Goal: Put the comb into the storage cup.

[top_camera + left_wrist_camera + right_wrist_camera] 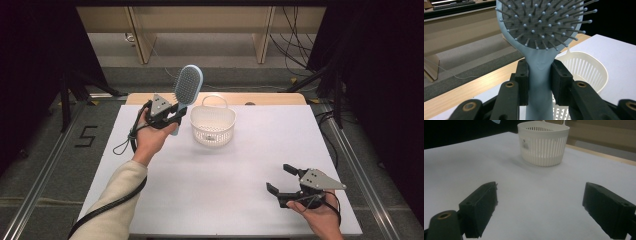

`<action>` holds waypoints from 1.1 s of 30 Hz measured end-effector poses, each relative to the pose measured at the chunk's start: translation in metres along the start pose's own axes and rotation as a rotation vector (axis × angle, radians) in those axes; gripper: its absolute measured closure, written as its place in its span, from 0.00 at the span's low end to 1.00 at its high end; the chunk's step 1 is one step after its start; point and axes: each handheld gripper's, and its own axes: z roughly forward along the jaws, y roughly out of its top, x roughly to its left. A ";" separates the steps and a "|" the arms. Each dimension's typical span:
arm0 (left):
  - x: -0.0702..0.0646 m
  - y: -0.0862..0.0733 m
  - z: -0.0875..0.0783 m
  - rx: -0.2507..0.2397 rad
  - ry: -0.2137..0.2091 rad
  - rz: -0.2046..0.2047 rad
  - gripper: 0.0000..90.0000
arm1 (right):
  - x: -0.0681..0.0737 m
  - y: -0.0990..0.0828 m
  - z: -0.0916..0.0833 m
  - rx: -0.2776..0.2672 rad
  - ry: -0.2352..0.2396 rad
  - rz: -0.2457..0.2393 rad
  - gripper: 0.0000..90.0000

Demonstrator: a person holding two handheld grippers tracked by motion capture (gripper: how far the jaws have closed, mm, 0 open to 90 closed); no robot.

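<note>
Brush: a pale blue hairbrush [187,89] held upright above the table's far left part, just left of the basket, bristle side toward the person; its head rises above the basket rim.
Left gripper: the left gripper [172,118] is clenched on the brush handle; in the left gripper view both pads [522,80] press the handle just below the head [541,22], 1 on each side.
Basket: a white slotted basket [213,131] with a loop handle stands on the white table [240,170] near its far edge, a small label on its wall [525,145].
Right gripper: the right gripper [281,179] is low over the table's near right corner, released, its 2 jaws spread wide with bare table between them, well apart from the basket.
</note>
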 end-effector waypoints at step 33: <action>-0.003 0.005 0.007 -0.013 -0.012 -0.002 0.77 | 0.000 0.000 0.000 -0.001 0.000 0.000 0.15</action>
